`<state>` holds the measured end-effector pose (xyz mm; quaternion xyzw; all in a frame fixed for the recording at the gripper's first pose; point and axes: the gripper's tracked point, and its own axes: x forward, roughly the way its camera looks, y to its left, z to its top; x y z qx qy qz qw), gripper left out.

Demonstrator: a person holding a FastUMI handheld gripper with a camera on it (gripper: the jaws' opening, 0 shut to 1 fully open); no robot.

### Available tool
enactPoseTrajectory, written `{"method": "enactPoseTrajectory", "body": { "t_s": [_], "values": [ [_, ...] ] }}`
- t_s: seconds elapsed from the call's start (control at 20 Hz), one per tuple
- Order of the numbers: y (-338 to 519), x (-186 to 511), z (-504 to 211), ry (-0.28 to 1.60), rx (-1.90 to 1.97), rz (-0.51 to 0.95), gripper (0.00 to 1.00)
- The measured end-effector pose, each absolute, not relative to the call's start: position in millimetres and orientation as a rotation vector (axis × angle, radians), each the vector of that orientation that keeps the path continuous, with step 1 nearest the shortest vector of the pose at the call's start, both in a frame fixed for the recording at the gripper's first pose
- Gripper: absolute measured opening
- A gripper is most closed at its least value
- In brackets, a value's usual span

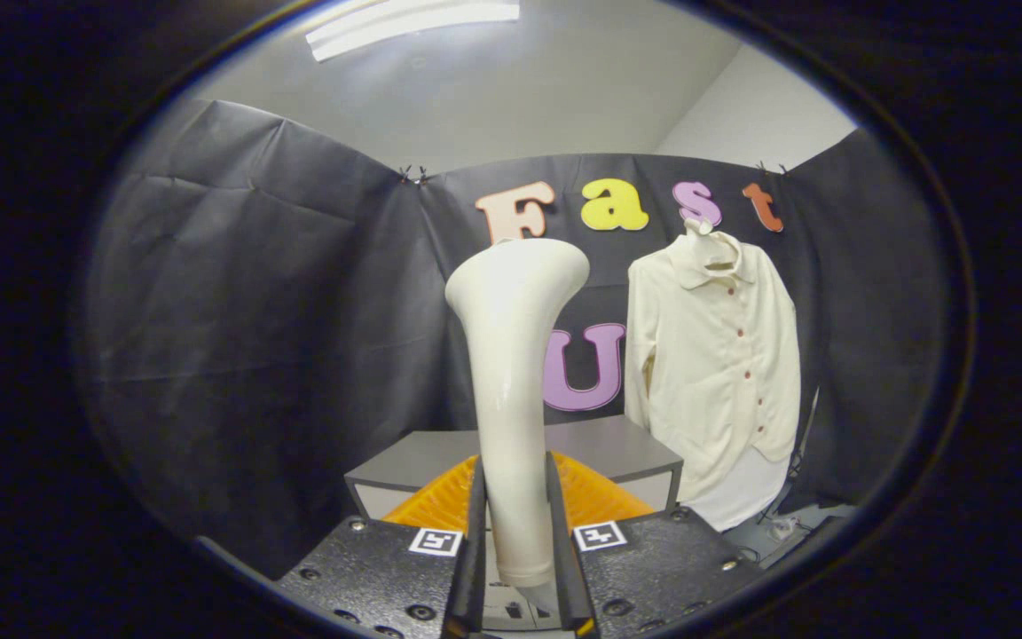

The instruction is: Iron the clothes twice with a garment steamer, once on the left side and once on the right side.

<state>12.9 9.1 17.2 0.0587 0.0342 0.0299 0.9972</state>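
My gripper (pixel 515 524) is shut on the handle of a white garment steamer (pixel 511 355), which stands upright between the fingers with its flared head on top. A cream button-up shirt (pixel 715 364) hangs on a hanger against the black cloth wall, beyond the fingers and to the right of the steamer. The steamer head is well apart from the shirt, at about the height of its collar. A white lower layer shows below the shirt's hem.
A grey table (pixel 617 448) stands just ahead of the fingers, below the shirt's left side. An orange ridged thing (pixel 595 497) lies on its near edge behind the steamer handle. Cables and small items lie on the floor (pixel 786 532) under the shirt.
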Motion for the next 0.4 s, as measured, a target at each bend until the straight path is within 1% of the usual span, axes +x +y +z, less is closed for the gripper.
{"method": "enactPoseTrajectory", "body": {
  "t_s": [0.4],
  "values": [
    [8.1,8.9,25.2,0.031,0.053,0.043,0.31]
  ]
}}
